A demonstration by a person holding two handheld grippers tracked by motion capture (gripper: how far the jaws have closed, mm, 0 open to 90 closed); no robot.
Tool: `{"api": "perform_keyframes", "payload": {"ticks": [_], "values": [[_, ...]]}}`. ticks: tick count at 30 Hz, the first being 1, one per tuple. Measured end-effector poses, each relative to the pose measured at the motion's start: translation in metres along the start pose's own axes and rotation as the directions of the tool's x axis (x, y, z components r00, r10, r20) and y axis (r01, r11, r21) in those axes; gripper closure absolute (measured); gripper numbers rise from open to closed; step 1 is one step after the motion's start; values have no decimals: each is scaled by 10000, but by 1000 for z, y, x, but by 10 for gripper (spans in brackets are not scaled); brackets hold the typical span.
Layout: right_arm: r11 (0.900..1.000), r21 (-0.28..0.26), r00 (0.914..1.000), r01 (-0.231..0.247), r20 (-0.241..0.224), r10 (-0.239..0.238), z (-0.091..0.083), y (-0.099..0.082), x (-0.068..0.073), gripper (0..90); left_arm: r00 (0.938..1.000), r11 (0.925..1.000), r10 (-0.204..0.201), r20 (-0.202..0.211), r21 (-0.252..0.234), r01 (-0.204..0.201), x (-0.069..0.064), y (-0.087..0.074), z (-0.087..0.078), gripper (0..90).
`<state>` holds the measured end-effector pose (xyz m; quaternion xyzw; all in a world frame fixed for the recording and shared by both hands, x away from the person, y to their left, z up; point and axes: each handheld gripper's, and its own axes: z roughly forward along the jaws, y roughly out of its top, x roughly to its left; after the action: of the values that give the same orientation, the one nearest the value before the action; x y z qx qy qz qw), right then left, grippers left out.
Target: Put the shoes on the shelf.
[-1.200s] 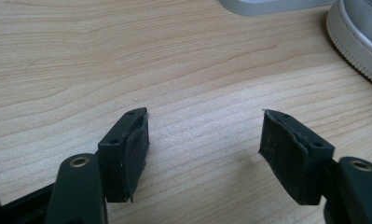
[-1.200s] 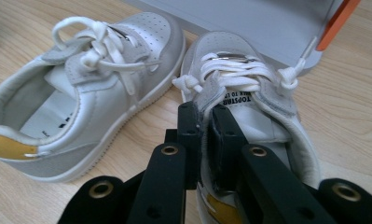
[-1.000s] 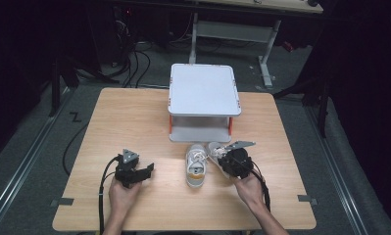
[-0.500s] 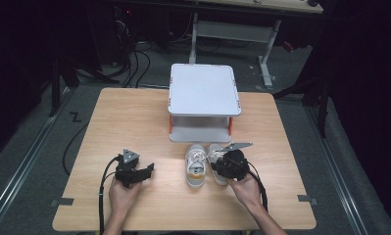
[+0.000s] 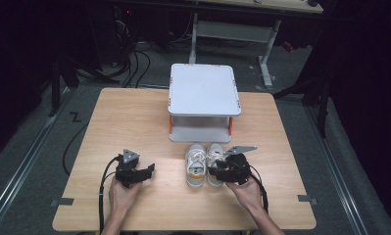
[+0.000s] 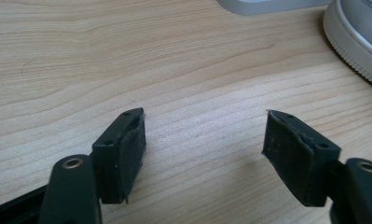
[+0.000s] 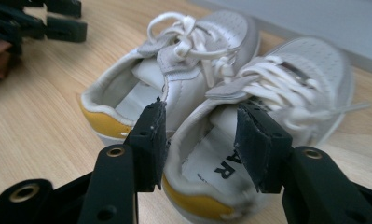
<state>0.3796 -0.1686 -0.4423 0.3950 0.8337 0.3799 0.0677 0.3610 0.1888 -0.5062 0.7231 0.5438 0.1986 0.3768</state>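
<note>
1. Moved since the earlier frames: right gripper (image 5: 217,171), with jaws just opening from near-closed to moderately spread; shifted slightly toward lower centre of the high view. Right shoe (image 5: 215,164) sits closer beside left shoe (image 5: 196,165) than one second back. Left gripper (image 5: 146,171) unchanged in place.
2. Pair of shoes: white with yellow heel patches, side by side and touching, centre-right of the high view, on table (image 5: 134,112), just below white two-tier shelf (image 5: 204,90). Long axes run up and down the frame, toes toward the shelf, heels toward the person.
3. Key relation: right gripper directly at the heel end of the right shoe (image 7: 249,116), pointing along its long axis; far nearer than the left gripper, which lies well apart at lower left.
4. Right gripper (image 7: 200,140) fingers: one pad (image 7: 151,140) between the two shoes, against the inner wall; other pad (image 7: 258,144) over the insole opening. Heel-collar wall between the jaws; pads apart, no pinch apparent.
5. Left gripper (image 6: 202,144) fingers: spread wide over bare wood, holding nothing; sole edge of left shoe (image 6: 356,37) at upper right of that view.
6. Judged step: release of the right shoe after placement beside its mate.
</note>
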Motion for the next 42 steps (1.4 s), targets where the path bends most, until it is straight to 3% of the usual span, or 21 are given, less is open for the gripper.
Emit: {"api": "perform_keyframes", "payload": {"ticks": [5, 10, 11, 15, 21, 24, 29, 30, 37, 42], "values": [[9956, -927, 9999, -131, -23, 130, -18, -8, -9, 513, 10000, 10000, -58, 8, 6, 58, -1, 0, 1, 258], [9810, -1900, 9963, -400, 667, 535, -33, -20, -32, 495, 9999, 10000, -64, -160, 9, 64, -5, 1, 1, 262], [9781, -2041, 9922, -403, 1076, 633, -35, -24, -38, 492, 9999, 9999, -105, -121, 15, 105, -6, 1, 2, 265], [9750, -2102, 9766, -722, 1835, 1119, -35, -39, -61, 491, 10000, 10000, -69, 67, -21, 69, -13, 2, 0, 267], [9752, -1820, 9408, -1260, 2899, 1757, -26, -59, -92, 479, 9983, 9999, -115, 571, -39, 117, -33, 8, -6, 270], [9739, -1830, 9228, -1346, 3348, 1905, -23, -64, -100, 482, 9967, 9998, 96, 812, -176, -82, -47, 12, -10, 273], [9780, -1601, 9043, -1334, 3841, 1863, -16, -67, -108, 480, 9905, 9984, 562, 1253, -89, -555, -71, 20, -16, 272], [9812, -1364, 8972, -1367, 4028, 1810, -13, -69, -109, 477, 9890, 9981, 620, 1340, -83, -615, -76, 23, -18, 274], [9847, -1242, 8935, -1222, 4181, 1636, -11, -68, -107, 464, 9726, 9948, 1015, 2090, -160, -1004, -116, 42, -27, 291], [9844, -1252, 8967, -1240, 4107, 1652, -12, -68, -108, 453, 9673, 9873, 1570, 1994, -65, -1589, -143, 54, -21, 279]]}}
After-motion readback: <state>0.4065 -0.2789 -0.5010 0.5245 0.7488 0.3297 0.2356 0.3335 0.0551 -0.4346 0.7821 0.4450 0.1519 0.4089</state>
